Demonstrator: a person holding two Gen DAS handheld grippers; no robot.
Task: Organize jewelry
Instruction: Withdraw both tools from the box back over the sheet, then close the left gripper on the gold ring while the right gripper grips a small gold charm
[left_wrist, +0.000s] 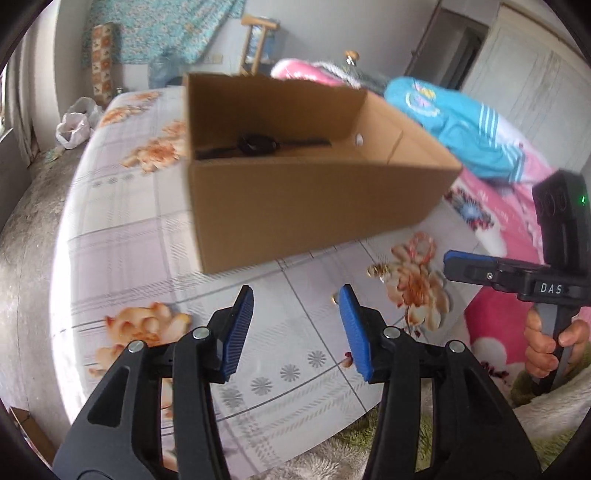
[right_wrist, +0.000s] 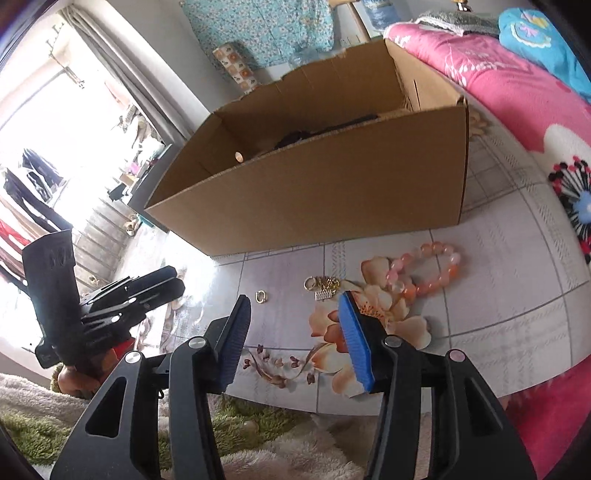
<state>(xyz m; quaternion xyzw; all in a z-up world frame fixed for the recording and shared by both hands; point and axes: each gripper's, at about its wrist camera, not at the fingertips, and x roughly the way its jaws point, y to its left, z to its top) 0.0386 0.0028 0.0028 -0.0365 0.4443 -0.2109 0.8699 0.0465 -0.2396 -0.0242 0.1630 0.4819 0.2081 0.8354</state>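
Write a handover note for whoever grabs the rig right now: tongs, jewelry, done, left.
Left tongs: open, empty, over the floral bedsheet in front of the cardboard box.
Right tongs: open, empty, just short of the loose pieces.
Jewelry on the sheet: pink bead bracelet, gold cluster, small gold ring, all in front of the box.
Done: a dark strap-like item already lies inside the box; it is too blurred to identify.
Left: the three pieces outside presumably go into the box too. The gold cluster is nearest the right tongs.
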